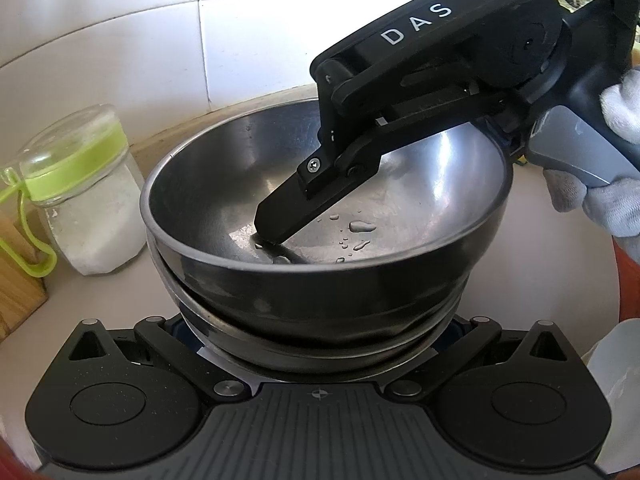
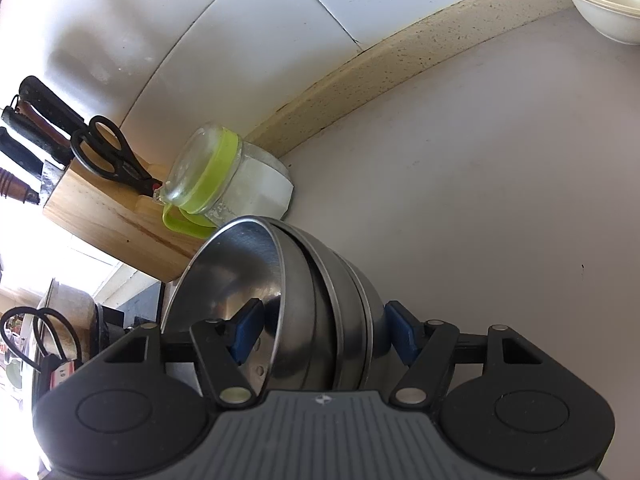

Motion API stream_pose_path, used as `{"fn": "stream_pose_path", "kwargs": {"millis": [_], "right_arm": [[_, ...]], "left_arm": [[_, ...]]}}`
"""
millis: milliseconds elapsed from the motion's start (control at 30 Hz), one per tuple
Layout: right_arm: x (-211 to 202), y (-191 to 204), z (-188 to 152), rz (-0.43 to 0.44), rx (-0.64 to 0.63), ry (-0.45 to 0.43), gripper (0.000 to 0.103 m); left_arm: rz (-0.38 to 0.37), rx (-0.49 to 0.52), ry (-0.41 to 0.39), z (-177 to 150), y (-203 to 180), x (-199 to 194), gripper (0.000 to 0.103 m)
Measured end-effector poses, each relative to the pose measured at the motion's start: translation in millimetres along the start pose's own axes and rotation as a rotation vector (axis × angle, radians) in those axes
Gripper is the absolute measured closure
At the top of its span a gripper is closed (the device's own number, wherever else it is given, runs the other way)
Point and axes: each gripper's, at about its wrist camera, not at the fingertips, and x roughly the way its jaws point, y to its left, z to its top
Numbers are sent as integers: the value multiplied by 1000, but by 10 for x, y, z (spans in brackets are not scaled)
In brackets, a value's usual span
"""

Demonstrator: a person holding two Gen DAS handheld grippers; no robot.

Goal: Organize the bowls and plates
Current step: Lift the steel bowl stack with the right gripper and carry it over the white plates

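**Stack of wet steel bowls, two grippers on it, feels sketchy**

So the nested steel bowls (image 1: 320, 240) sit on the pale counter (image 2: 500, 200), just beside the glass jar (image 1: 84, 196) with the green clip and close to the knife block (image 2: 108, 216). Mouths point up, and the top bowl sits a bit crooked in the ones under it. They're round, so there's no real long axis, just the stacking axis running roughly upright.

The right gripper (image 2: 324, 332) straddles the whole stack wall: one blue pad inside the top bowl, the other against the outside of the bottom one. Fingers are spread wide around all the layers, and from here it looks like a clamp on the stack, though I can't see firm pad contact.

The left gripper (image 1: 320, 332) is tucked under the near side; its fingertips are hidden by the bowls, so I can't tell if they're apart or pinching.

My worry: there are water drops in the top bowl, so the inner pad could slide on wet steel. With the bowls sitting loose and tilted, a lift could let them shift, clatter apart, or bump that jar.
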Motion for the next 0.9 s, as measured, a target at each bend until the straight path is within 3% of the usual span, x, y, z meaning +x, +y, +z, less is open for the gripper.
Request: {"fn": "stream_pose_path", "kwargs": {"millis": [267,900], "right_arm": [[-15,25,3,-1,-5,2,35],[-436,310,-59,22,-66,-69,35]], "left_arm": [[31,-14,11,57,-103,-19,0],[88,17,-61,245,-404,-392,0]]}}
